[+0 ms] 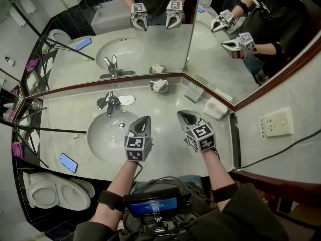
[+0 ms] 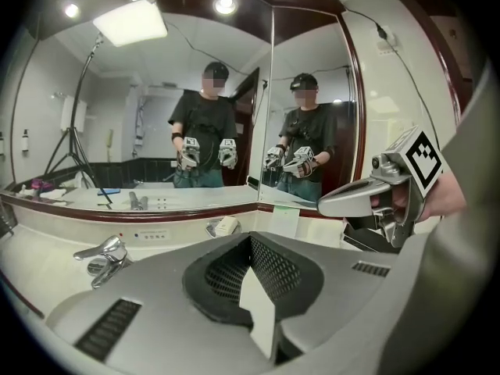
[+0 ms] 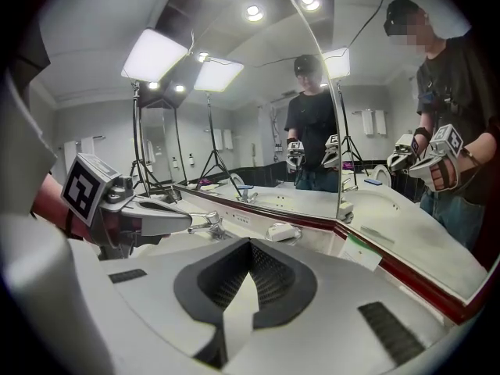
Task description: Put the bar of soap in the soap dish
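Note:
A chrome soap dish stands at the back of the counter under the mirror, right of the faucet. A pale bar of soap lies in the soap dish; the right gripper view shows the soap there too. My left gripper hovers over the sink's right rim, shut and empty. My right gripper hangs beside it over the counter, also shut and empty. Both point toward the mirror, a short way in front of the dish. The closed jaws fill each gripper view: left gripper, right gripper.
A faucet stands behind the oval basin. A folded white towel and a small card lie at the counter's right corner. A phone rests on the front left edge. A toilet and tripod legs are to the left.

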Action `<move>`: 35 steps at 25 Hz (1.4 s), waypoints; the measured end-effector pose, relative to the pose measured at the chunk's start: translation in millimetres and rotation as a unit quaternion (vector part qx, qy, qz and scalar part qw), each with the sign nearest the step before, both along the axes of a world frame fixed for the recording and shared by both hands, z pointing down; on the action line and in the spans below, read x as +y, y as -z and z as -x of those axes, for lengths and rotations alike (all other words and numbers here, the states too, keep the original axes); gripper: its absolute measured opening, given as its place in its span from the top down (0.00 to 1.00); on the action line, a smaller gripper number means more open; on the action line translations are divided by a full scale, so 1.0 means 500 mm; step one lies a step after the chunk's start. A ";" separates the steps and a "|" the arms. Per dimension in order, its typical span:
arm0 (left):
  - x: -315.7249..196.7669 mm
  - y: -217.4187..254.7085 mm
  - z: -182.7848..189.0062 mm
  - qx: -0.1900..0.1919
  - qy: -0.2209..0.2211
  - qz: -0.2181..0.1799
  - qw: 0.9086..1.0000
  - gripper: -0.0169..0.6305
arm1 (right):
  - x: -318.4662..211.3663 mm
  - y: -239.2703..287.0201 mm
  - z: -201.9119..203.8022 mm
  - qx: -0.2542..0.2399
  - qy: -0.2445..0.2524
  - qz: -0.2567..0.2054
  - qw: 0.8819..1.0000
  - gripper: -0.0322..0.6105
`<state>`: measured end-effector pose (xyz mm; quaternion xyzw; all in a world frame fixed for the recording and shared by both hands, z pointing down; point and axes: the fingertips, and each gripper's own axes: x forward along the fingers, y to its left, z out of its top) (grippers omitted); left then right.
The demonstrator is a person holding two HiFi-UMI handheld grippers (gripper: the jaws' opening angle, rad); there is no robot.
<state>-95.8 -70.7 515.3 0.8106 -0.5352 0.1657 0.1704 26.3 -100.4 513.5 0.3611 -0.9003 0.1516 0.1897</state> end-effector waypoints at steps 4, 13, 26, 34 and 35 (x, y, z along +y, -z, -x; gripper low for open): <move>-0.040 -0.028 -0.015 -0.014 -0.013 0.029 0.999 0.93 | -0.021 -0.009 0.006 0.014 0.003 0.000 1.000 0.92; -0.220 -0.087 -0.060 -0.068 -0.082 0.086 0.991 0.65 | -0.077 -0.053 -0.004 0.003 -0.009 0.019 1.000 0.92; -0.405 -0.253 -0.052 -0.165 -0.125 0.187 0.960 0.44 | -0.085 -0.111 -0.069 0.001 -0.039 0.051 0.998 0.92; -0.421 -0.279 -0.045 -0.157 -0.107 0.194 0.962 0.67 | -0.083 -0.132 -0.092 0.003 -0.045 0.062 0.997 0.92; -0.419 -0.278 -0.046 -0.156 -0.109 0.192 0.963 0.67 | -0.082 -0.132 -0.091 0.002 -0.044 0.062 0.997 0.92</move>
